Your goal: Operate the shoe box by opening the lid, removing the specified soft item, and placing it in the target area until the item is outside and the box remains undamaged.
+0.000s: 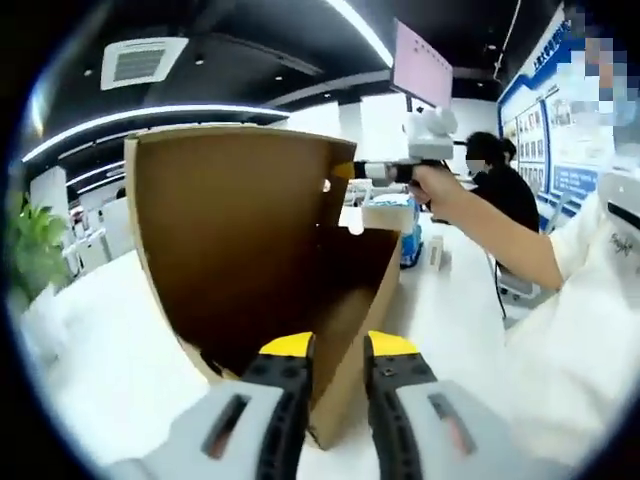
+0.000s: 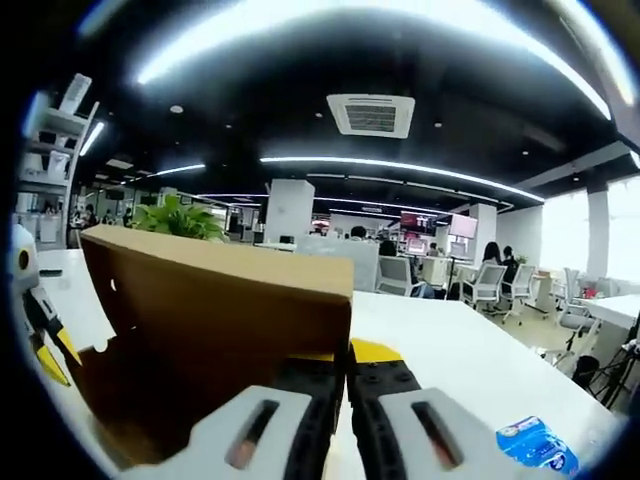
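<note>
Shoe box (image 1: 250,250) on the table (image 1: 110,370), lid (image 2: 220,330) raised; plant (image 2: 180,218) behind (blue packet (image 2: 537,445) right).

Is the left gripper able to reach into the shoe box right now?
Probably yes: the lid is held up by the right gripper, and the left gripper sits at the shoe box front wall, nothing blocking.

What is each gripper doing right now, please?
Left gripper: jaws apart around the shoe box corner wall, not visibly clamped.
Right gripper: shut on the raised lid edge.
</note>
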Action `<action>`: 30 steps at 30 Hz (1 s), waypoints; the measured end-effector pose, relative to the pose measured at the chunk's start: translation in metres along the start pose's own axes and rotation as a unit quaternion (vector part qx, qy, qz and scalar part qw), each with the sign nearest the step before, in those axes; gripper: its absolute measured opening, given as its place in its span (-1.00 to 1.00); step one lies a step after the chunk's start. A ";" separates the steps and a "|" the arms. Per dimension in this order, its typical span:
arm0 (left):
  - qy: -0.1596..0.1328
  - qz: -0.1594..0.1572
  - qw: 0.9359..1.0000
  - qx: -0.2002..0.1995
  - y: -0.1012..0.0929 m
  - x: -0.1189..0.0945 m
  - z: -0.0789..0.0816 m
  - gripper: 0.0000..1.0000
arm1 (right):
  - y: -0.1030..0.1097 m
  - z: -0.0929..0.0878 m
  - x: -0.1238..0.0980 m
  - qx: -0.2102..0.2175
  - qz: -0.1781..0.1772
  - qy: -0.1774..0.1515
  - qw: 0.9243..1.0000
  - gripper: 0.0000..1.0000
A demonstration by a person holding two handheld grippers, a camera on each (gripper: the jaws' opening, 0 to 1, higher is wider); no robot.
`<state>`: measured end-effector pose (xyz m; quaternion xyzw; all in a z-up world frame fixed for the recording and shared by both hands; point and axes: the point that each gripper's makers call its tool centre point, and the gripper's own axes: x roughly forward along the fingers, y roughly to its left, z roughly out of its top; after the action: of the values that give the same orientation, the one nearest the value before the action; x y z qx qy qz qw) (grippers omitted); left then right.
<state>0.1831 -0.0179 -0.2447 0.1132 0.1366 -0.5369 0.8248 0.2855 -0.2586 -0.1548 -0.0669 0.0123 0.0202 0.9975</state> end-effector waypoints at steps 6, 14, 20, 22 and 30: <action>-0.036 0.006 0.996 -0.080 -0.002 -0.001 0.006 -0.28 | 0.002 -0.001 -0.003 -0.028 -0.011 0.001 1.000 -1.00; -0.083 0.034 0.988 -0.127 0.005 -0.020 0.022 0.03 | 0.002 -0.003 -0.010 -0.037 -0.018 -0.003 0.999 -1.00; -0.099 0.035 0.980 -0.168 0.006 -0.030 0.021 0.29 | 0.003 -0.007 -0.016 -0.040 -0.021 -0.009 0.999 -1.00; -0.097 0.031 0.977 -0.186 0.004 -0.031 0.020 0.37 | 0.003 -0.007 -0.018 -0.041 -0.021 -0.010 0.999 -1.00; -0.122 0.030 0.979 -0.158 -0.007 -0.038 0.025 0.57 | 0.004 -0.011 -0.022 -0.043 -0.017 -0.007 0.999 -1.00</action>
<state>0.1650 0.0035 -0.2079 -0.0810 0.1150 -0.4931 0.8585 0.2633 -0.2569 -0.1654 -0.1101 0.0028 0.0043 0.9939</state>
